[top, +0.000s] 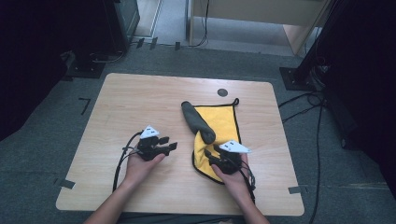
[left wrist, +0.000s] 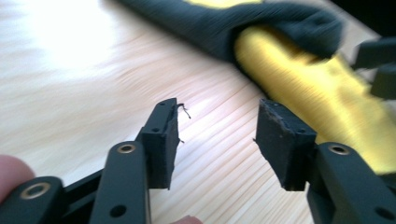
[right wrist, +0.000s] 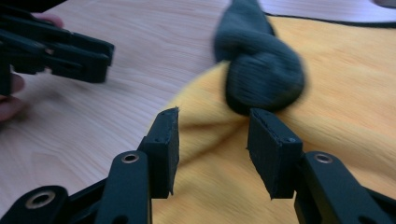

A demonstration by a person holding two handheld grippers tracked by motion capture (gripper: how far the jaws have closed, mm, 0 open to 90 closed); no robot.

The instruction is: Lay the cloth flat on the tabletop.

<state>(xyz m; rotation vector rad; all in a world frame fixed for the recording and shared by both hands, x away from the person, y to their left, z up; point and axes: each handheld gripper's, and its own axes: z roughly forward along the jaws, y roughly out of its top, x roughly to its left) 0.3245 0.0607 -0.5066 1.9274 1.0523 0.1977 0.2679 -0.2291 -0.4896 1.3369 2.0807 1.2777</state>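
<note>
Left gripper (top: 172, 146) sat part open over bare table (top: 140, 102), nothing between its jaws. Right gripper (top: 209, 152) stood part open above the yellow cloth (top: 224, 122), gripping nothing. Beyond it, the dark grey fold (top: 197, 121) lay across the cloth, blurred in both gripper views.

Bare table (top: 140, 102) lies open left of the yellow cloth (top: 224, 122); its dark rolled fold (top: 198, 122) blocks the middle.
</note>
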